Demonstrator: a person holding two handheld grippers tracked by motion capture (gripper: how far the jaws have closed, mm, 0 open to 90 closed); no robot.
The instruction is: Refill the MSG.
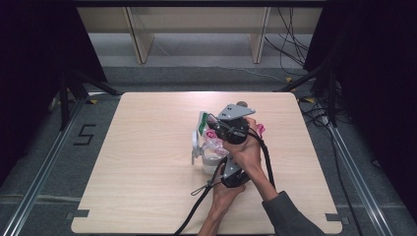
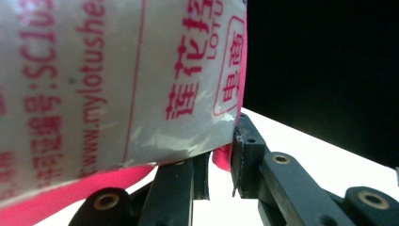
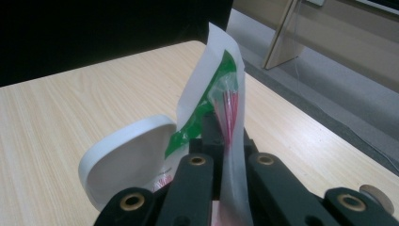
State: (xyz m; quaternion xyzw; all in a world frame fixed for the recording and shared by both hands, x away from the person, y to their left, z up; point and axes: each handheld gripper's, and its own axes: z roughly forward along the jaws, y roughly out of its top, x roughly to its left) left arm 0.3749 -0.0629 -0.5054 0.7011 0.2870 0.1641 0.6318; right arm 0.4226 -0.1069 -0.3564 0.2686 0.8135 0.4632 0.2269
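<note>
Right tongs (image 3: 221, 155) pinched on a green and white packet (image 3: 211, 89), left tongs (image 2: 219, 165) clamped on a pink-edged bag (image 2: 117, 80), white bowl (image 3: 127, 160) on the desk (image 1: 147, 187)

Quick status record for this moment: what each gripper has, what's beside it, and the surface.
left gripper: shut on the pink edge of the printed bag
right gripper: shut on the clear packet with green and red inside
beside the packet: white bowl
surface: wooden table
hands: close together near the table's middle
</note>
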